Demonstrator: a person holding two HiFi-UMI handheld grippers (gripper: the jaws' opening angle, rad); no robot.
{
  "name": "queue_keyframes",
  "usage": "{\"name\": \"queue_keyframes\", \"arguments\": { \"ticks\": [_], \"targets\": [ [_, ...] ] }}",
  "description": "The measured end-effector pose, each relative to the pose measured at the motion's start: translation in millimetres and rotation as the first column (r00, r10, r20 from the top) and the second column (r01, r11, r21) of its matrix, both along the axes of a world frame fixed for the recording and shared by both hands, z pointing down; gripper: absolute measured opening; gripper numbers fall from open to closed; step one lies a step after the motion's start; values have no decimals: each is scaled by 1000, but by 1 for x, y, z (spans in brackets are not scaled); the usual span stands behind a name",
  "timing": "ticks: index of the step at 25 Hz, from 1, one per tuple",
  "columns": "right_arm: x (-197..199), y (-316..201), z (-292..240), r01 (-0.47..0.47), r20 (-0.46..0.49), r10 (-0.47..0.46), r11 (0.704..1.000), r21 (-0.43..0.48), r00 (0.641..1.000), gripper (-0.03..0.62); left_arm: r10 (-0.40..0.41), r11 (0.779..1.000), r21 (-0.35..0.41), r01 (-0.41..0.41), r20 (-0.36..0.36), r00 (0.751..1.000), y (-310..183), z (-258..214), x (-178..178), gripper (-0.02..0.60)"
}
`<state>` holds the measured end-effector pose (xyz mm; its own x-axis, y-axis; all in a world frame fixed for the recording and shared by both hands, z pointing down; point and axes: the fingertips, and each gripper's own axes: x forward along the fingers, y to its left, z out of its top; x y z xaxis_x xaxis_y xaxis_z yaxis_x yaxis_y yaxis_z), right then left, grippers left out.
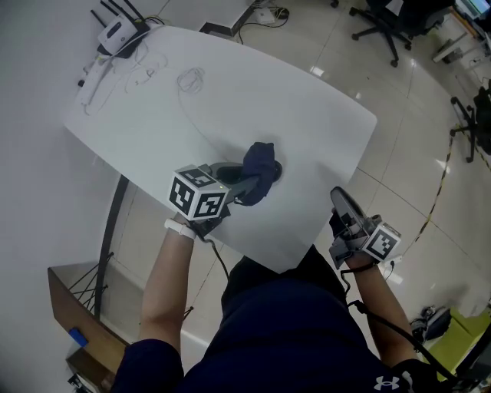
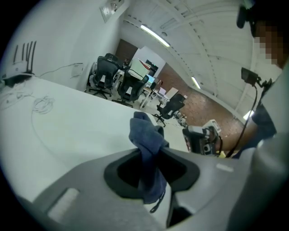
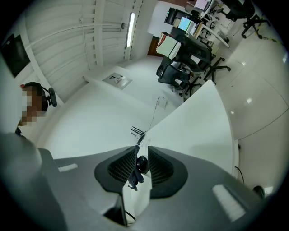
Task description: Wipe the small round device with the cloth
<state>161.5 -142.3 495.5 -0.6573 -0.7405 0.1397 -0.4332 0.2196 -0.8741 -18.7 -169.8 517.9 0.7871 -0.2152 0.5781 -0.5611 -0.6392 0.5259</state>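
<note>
My left gripper [image 1: 247,185] is shut on a dark blue cloth [image 1: 259,170], which it holds bunched just above the white table [image 1: 307,115]. In the left gripper view the cloth [image 2: 146,144] is pinched between the jaws, with a small loop hanging below it. A black edge of the small round device [image 1: 275,166] shows on the table behind the cloth. My right gripper [image 1: 339,201] hovers off the table's near right edge, its jaws slightly apart and empty. Its view looks through the gap at the distant device [image 3: 142,164] and cloth [image 3: 134,178].
A white router with antennas [image 1: 119,34] stands at the table's far left corner. A thin cable [image 1: 190,79] coils across the tabletop. Office chairs [image 1: 383,23] stand on the tiled floor beyond. A wooden shelf [image 1: 77,307] sits low on the left.
</note>
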Motion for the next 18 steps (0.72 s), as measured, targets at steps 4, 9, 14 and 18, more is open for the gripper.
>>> {"name": "queue_keyframes", "arguments": {
  "ticks": [4, 9, 14, 18],
  "targets": [
    [-6, 0, 1, 1, 6, -1, 1000, 0, 1000, 84, -40, 997, -73, 31, -119, 992, -5, 0, -4, 100],
    [-14, -2, 4, 17, 22, -17, 1000, -12, 1000, 83, -140, 974, -207, 86, -258, 956, -8, 16, -17, 100],
    [-17, -3, 11, 28, -6, -28, 999, -39, 1000, 83, -215, 948, -292, 124, -302, 929, -9, 40, -24, 100],
    [-25, -4, 13, 43, -4, -44, 998, -40, 999, 83, -233, 937, -313, 154, -232, 944, -10, 65, -32, 100]
  ]
}}
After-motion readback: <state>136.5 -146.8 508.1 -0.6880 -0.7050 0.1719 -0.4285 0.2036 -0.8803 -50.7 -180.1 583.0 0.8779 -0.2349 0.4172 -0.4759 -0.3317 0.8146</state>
